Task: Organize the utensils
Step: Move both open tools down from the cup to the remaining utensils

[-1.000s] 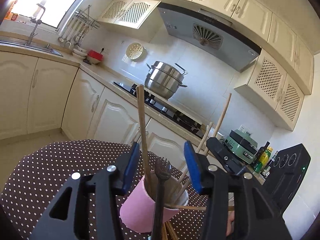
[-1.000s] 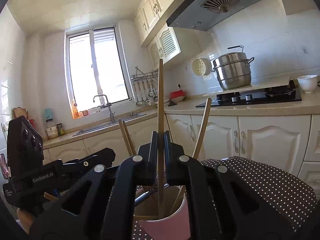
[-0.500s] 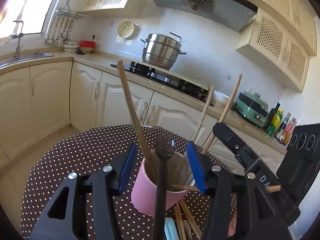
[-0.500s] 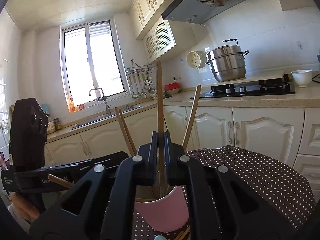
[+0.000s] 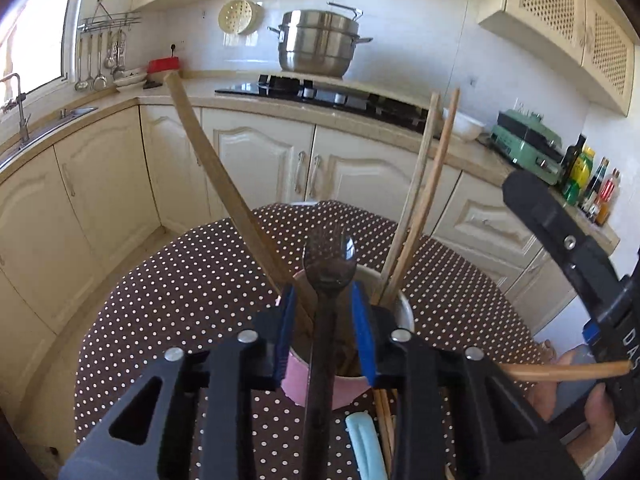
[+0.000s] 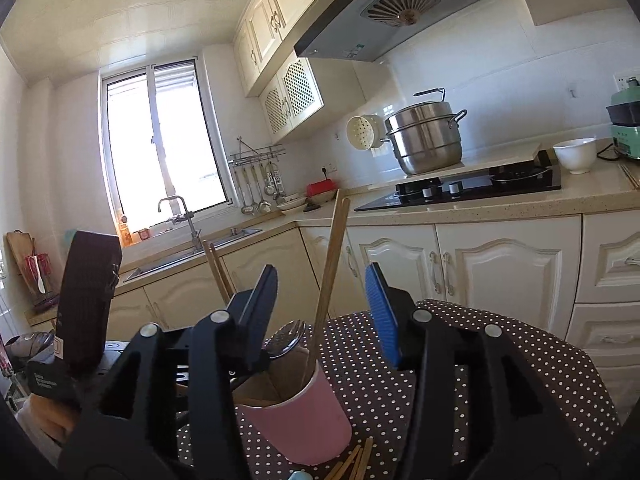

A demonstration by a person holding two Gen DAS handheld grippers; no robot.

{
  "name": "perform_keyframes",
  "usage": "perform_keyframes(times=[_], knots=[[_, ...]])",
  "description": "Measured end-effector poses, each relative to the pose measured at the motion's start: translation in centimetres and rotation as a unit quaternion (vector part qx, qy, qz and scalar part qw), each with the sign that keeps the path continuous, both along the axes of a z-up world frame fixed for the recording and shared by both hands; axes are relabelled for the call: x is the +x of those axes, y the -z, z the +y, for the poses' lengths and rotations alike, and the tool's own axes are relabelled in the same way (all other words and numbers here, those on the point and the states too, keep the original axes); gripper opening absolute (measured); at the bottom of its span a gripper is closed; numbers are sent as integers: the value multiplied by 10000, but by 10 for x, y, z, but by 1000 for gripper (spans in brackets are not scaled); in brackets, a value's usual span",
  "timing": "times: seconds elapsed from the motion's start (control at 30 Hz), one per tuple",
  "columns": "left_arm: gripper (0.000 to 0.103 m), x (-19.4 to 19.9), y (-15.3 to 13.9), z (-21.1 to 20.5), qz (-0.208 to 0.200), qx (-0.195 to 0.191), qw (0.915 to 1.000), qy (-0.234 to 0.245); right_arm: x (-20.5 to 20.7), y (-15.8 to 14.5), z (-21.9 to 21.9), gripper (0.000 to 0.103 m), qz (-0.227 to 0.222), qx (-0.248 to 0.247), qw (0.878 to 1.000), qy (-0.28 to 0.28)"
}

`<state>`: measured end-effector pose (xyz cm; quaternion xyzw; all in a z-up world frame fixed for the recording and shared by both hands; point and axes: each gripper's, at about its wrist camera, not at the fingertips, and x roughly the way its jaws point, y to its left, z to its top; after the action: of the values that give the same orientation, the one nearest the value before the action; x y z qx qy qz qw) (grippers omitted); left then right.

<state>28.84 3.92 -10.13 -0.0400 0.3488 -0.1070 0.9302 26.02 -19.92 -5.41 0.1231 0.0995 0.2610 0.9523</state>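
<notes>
The pink cup [image 6: 298, 416] stands on the dotted tablecloth [image 5: 192, 280], just below and ahead of both tools, with several wooden chopsticks [image 5: 416, 208] leaning out of it at different angles. One chopstick [image 6: 330, 276] rises from the cup straight up through the gap of the right gripper [image 6: 322, 312], touching neither pad; the jaws there are opening and the stick stands free between them.

The left gripper [image 5: 326, 332] points down over the cup's near rim. A dark spoon [image 5: 326, 280] runs up between its blue pads, bowl end forward over the cup's mouth, handle back toward the camera. Its jaws are closing, and a gap shows on each side of the spoon, so the pads are not pressing on it.

More chopsticks lie flat on the cloth [image 6: 352, 464] under the tools, just beside the cup's base, and a pale blue handle [image 5: 366, 444] lies next to them. One loose chopstick [image 5: 560, 370] sticks out level to the right of the left gripper, toward the person's hand [image 5: 588, 404].

Beyond the table are cream cabinets [image 6: 480, 272] and a steel steamer pot [image 6: 426, 136] on the hob.
</notes>
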Motion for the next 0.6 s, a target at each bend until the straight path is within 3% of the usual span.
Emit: perform_keyframes(times=[0.3, 0.37, 0.53, 0.6], knots=[[18, 18, 4, -12, 466, 172, 9988, 31, 8, 3, -10, 50, 200, 107, 9997, 8], [11, 23, 3, -16, 478, 226, 9986, 15, 8, 4, -10, 50, 222, 83, 9997, -5], [11, 18, -1, -10, 285, 9, 9995, -93, 12, 6, -12, 51, 328, 54, 9994, -17], [11, 8, -11, -2, -97, -263, 9996, -99, 13, 6, -14, 51, 352, 58, 9994, -21]])
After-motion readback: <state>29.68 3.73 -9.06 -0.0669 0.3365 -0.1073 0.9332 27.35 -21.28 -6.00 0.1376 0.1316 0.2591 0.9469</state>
